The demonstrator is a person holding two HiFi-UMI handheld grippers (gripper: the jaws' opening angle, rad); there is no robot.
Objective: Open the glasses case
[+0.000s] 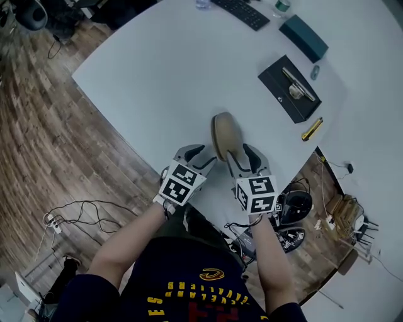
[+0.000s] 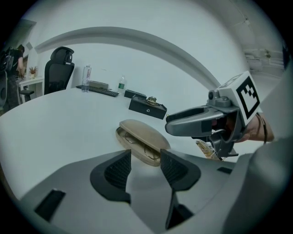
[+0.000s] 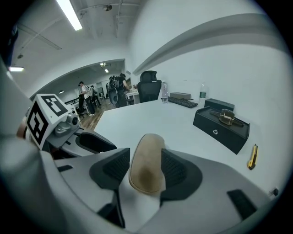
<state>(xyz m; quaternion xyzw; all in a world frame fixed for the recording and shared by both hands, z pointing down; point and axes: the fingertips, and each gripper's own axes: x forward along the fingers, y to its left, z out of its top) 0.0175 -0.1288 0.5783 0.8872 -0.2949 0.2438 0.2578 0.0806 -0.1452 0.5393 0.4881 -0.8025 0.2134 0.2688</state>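
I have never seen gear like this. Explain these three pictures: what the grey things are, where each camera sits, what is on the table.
No robot here: a person holds tongs in each hand, each with a marker cube and its own camera. The top-down picture comes from a head camera; the others look along the left tongs and the right tongs. On the white table lie a tan glasses case, lid ajar with glasses inside, a black box, a yellow tool and a keyboard. The left tongs are open and empty. The case sits between the right tongs' jaws; whether they press it is unclear.
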